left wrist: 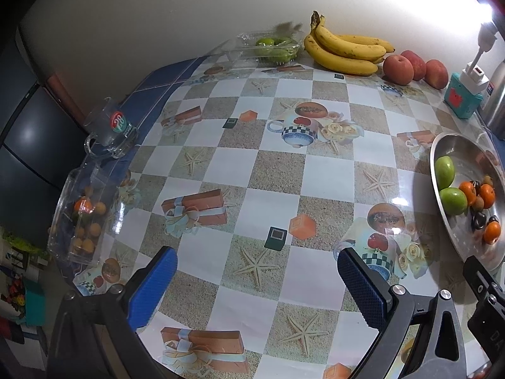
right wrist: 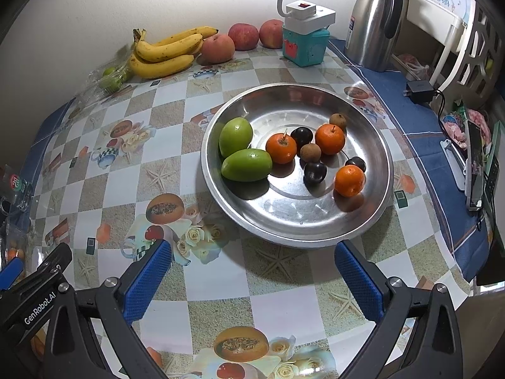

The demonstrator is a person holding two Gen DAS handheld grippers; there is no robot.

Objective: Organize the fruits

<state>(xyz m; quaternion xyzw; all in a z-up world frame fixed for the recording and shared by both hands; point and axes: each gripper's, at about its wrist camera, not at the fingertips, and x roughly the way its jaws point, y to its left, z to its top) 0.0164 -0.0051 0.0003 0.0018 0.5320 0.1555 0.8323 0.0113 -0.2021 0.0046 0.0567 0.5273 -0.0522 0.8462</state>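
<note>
Right gripper (right wrist: 252,281), nearest the viewer: jaws spread wide and empty, held above the patterned table (right wrist: 221,271) just short of the steel bowl (right wrist: 372,208). Left gripper (left wrist: 257,281): jaws likewise released, grasping nothing, over the middle of the table with the bowl's rim to its right.

Steel bowl, toward the table's right edge: holds two green fruits (right wrist: 246,164) touching each other on its left side, three small oranges (right wrist: 329,139), three dark plums (right wrist: 315,172) and two small brown fruits (right wrist: 310,153), loosely clustered at centre and right.

Back edge of the table, against the wall: a bunch of bananas (right wrist: 164,53), then three red apples (right wrist: 243,36) in a row just beside it. Left of the bananas, a clear plastic tray (left wrist: 265,47) containing green fruits.

Left edge of the table: a clear plastic box (left wrist: 82,218) with small orange and tan fruits inside; behind it, a glass mug (left wrist: 110,129).

Back right corner: a teal box (right wrist: 304,47) carrying a white socket adapter (right wrist: 311,12), with a steel thermos jug (right wrist: 375,22) just beside it.
</note>
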